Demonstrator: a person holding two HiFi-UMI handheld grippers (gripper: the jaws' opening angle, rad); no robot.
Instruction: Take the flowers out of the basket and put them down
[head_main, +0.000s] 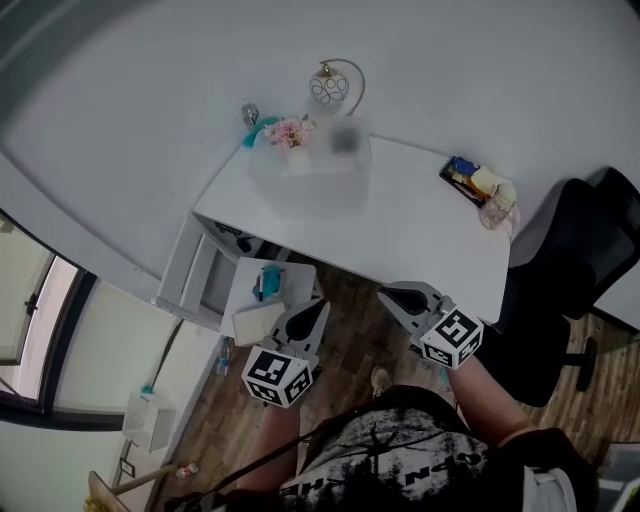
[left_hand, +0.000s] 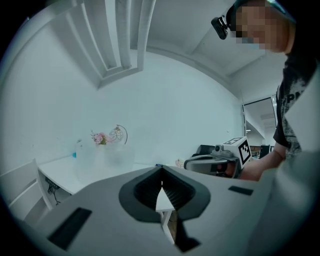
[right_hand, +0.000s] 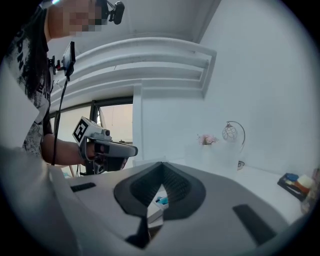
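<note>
Pink flowers stand in a translucent white basket at the far left end of the white desk. They also show small in the left gripper view, flowers and basket, and in the right gripper view, flowers. Both grippers hang low, over the floor in front of the desk and well short of the basket. My left gripper is shut with nothing in it. Beside it, my right gripper is shut and empty too.
A round wire lamp and a teal object stand behind the basket. A tray of small items lies at the desk's right end. A black chair is at the right, a white drawer unit under the desk.
</note>
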